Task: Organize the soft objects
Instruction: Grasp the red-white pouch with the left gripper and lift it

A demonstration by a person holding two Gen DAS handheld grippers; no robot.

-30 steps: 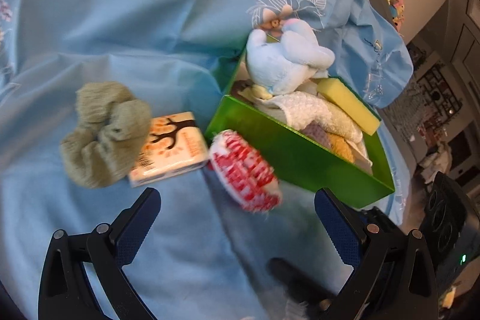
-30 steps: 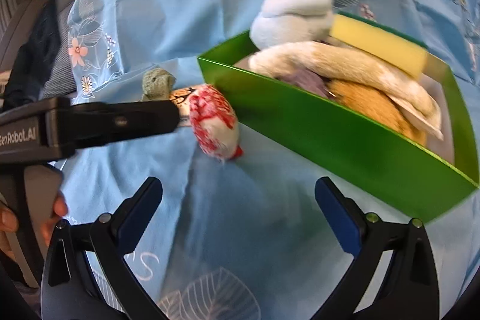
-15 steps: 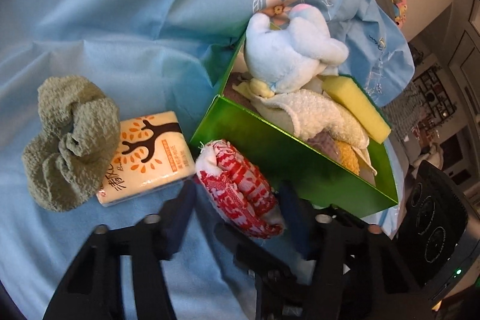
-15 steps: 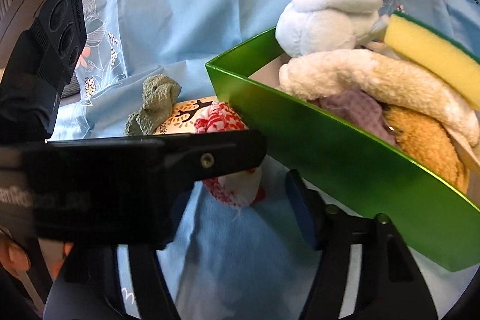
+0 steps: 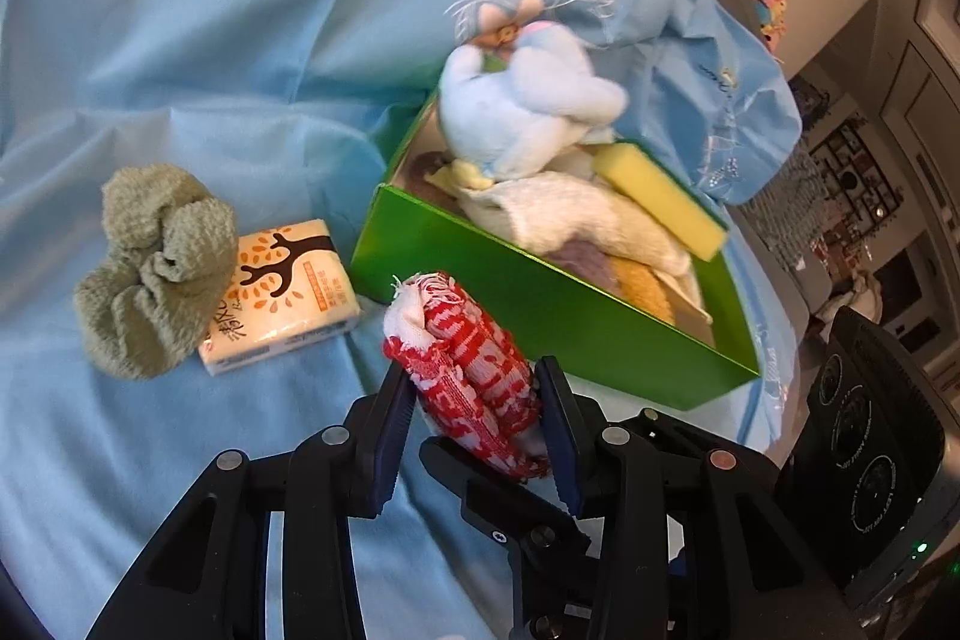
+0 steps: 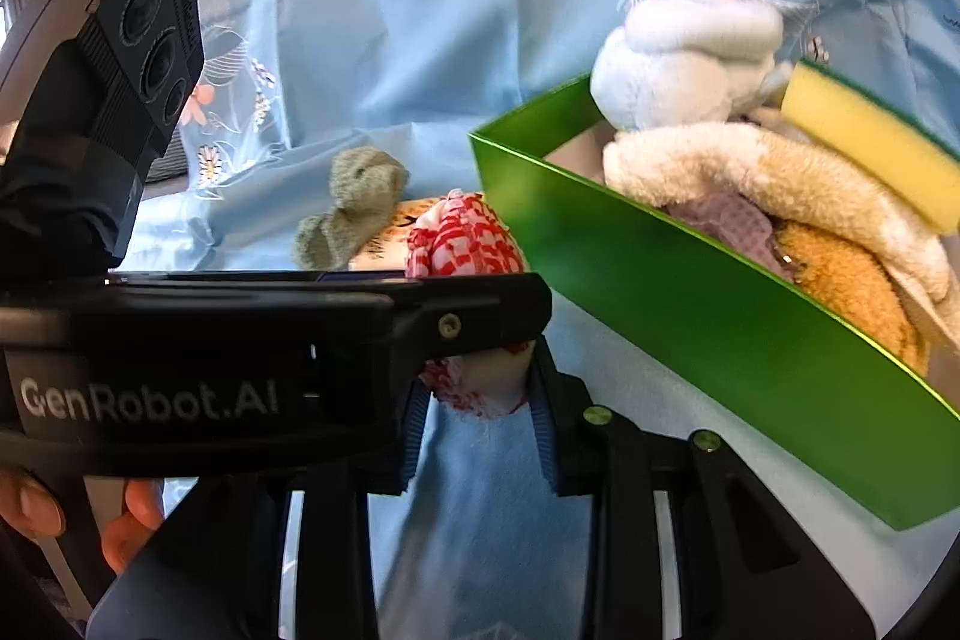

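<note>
The left gripper [image 5: 477,418] has its jaws closed on the red and white rolled cloth [image 5: 471,370], which sits on the blue sheet [image 5: 180,40] just in front of the green box [image 5: 540,304]. The right gripper [image 6: 480,424] has its jaws narrowed around the lower end of the same cloth; whether they press it, I cannot tell. The left gripper's body crosses the right camera view and hides most of the cloth. The box holds a light blue plush toy [image 5: 522,100], a cream towel [image 5: 570,220] and a yellow sponge [image 5: 660,196]. Beside the cloth lie a tissue pack [image 5: 282,292] and a green knitted cloth [image 5: 156,268], touching each other.
</note>
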